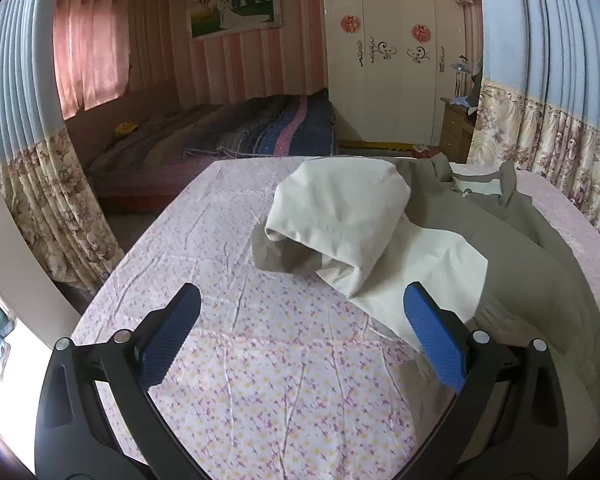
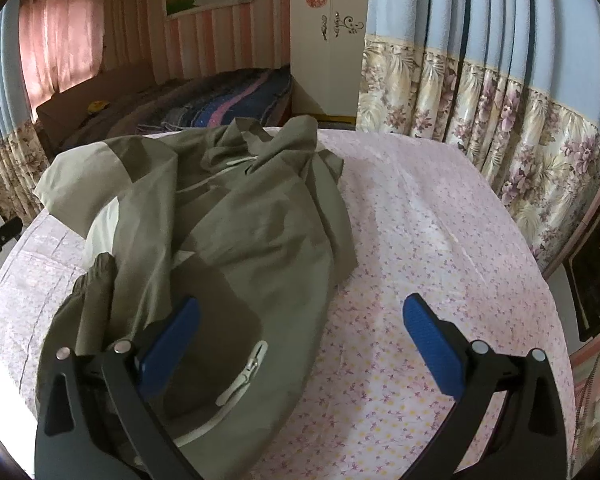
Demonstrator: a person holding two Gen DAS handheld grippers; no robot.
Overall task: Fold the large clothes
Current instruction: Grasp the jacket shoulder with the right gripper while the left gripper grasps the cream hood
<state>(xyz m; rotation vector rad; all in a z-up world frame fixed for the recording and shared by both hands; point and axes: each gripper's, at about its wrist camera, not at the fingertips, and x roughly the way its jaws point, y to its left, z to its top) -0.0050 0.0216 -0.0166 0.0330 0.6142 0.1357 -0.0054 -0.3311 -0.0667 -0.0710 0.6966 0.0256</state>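
Since both grippers hang spread wide with nothing between the pads, the step in hand looks like picking grasp points on the jacket before a fold.

Left wrist view: left gripper is released, above the floral sheet, just beside the jacket's near edge. The cream sleeve lies bunched across the olive body, cuff pointing left. Judgement: pinch the sleeve near the cuff, through one layer only, and draw it flat before any folding. Grabbing the bunch would likely lock the creases in.

Right wrist view: right gripper is also released, left pad over the jacket's hem area, right pad over bare sheet. The jacket sits on the left half of the bed, rumpled, collar end away from the camera, a white zip pull near the hem. The right side of the sheet is bare. Judgement: take the right-hand edge, pull outward to spread it. The thin fabric will probably slide easily and wrinkle.
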